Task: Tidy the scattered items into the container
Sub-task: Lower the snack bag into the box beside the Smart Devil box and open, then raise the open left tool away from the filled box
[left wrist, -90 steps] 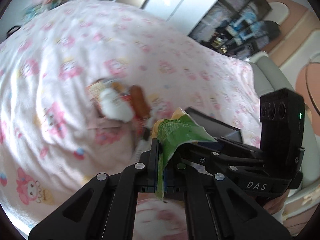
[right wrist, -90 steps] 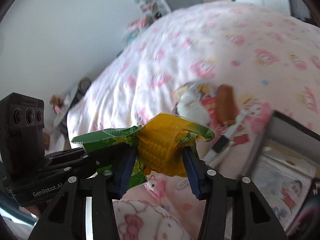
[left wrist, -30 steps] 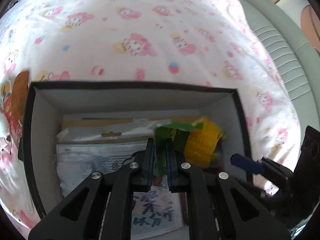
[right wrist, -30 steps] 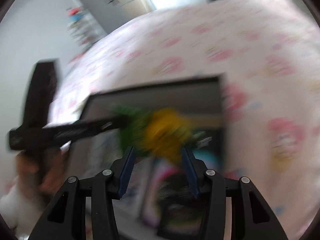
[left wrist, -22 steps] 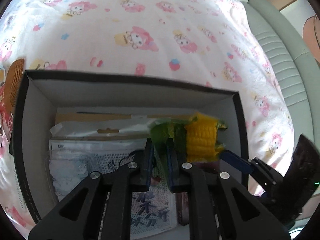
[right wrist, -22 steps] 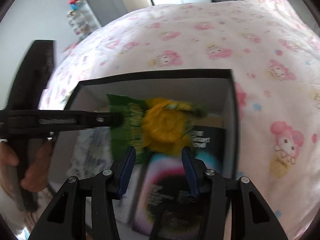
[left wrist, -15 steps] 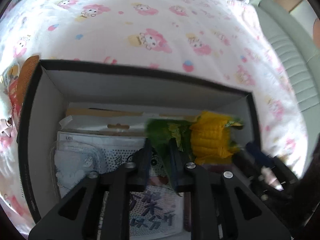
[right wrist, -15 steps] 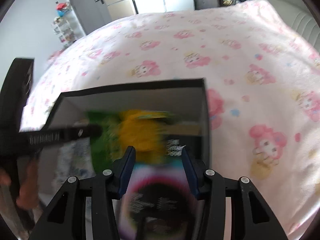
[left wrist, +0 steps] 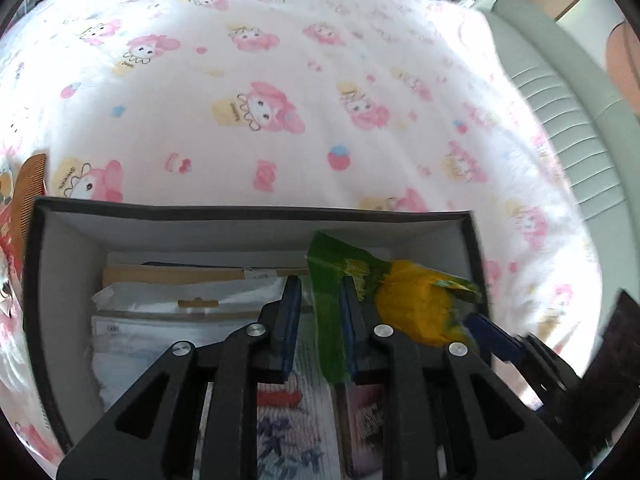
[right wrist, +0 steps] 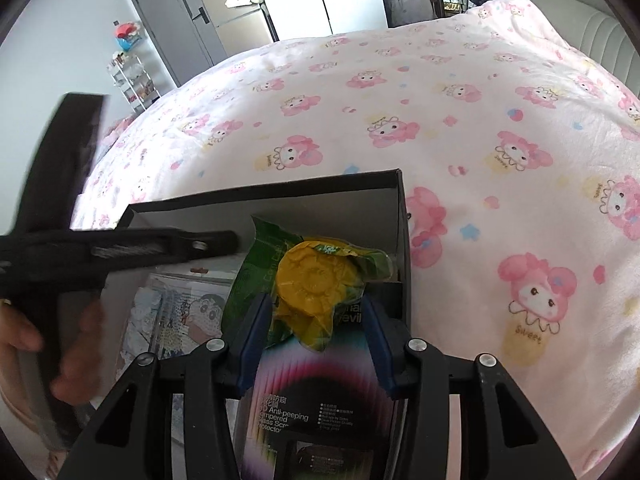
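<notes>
Lowering the corn packet (right wrist: pixel 310 280) into the box (left wrist: pixel 240 216) on the bed, my left gripper (left wrist: pixel 316 316) stands loose around its green flap, my right gripper (right wrist: pixel 316 320) barely holds it, so next I should let go.

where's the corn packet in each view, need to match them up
Left wrist: corn packet sits right of centre, low, its green flap between the left hand-held gripper fingers, over the box's right end.
Right wrist: corn packet is at centre, between the right hand-held gripper fingers.
Shared landmark: the black-rimmed box on the pink bedsheet.
</notes>
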